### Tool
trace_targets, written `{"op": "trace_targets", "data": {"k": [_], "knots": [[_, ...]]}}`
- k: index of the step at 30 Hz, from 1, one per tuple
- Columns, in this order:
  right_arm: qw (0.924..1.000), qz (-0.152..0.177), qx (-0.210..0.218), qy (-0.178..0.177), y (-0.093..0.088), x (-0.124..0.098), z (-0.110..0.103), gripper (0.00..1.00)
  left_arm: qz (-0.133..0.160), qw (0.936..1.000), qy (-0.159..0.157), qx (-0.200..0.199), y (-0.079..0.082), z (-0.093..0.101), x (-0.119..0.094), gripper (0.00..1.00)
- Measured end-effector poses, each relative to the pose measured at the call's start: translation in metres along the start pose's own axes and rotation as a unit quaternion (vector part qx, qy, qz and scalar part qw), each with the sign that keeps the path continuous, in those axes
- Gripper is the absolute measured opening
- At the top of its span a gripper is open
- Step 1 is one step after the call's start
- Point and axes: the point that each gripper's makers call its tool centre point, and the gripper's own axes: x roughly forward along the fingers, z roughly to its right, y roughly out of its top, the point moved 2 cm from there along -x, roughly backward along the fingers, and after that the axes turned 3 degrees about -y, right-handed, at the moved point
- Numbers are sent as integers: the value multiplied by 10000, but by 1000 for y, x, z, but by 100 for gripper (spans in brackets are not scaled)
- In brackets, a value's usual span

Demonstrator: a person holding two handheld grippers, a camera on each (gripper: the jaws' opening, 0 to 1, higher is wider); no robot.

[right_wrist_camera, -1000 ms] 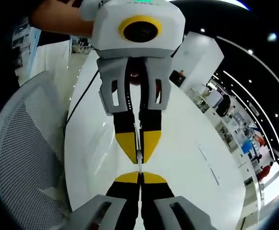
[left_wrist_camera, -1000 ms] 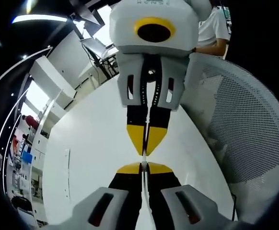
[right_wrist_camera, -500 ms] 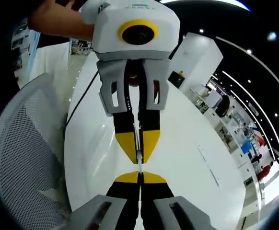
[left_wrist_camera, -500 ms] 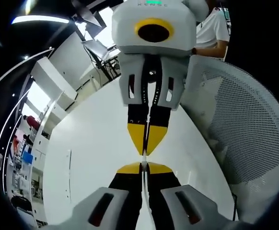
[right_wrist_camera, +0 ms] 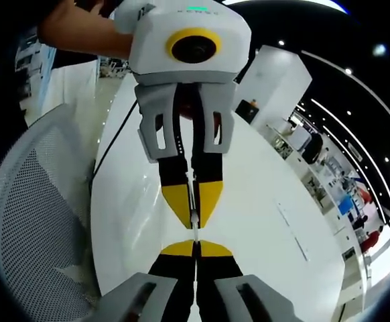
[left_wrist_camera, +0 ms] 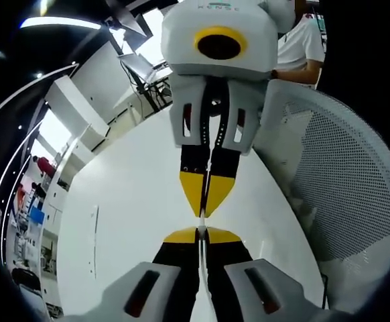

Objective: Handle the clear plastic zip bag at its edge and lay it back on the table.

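Note:
The clear zip bag (right_wrist_camera: 193,198) shows edge-on as a thin pale strip stretched between the two grippers, which face each other tip to tip above the white table (right_wrist_camera: 262,201). In the right gripper view my right gripper (right_wrist_camera: 195,247) rises from the bottom, shut on the strip. The left gripper (right_wrist_camera: 193,216) comes down from the top, its yellow tips also pinched on it. In the left gripper view my left gripper (left_wrist_camera: 202,233) is shut at the bottom. The right gripper (left_wrist_camera: 202,211) meets it from above, with the bag (left_wrist_camera: 202,225) a faint line between them.
A white mesh chair back (left_wrist_camera: 346,194) stands to the right of the table (left_wrist_camera: 128,221), and at the left as the chair (right_wrist_camera: 34,221). A person in a white shirt (left_wrist_camera: 301,43) is behind. A bare forearm (right_wrist_camera: 88,30) holds the left gripper. A dark cable (right_wrist_camera: 112,137) runs along the table.
In the left gripper view the facing gripper has drifted slightly to the right. Both grippers stay shut tip to tip on the bag.

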Motion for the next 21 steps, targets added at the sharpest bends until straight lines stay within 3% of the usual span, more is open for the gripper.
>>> {"op": "trace_targets", "data": {"k": [21], "knots": [[10000,-19,16,12,-5,-3,0,0,-35,10000,-8,8,-2,1,-5,0]]}}
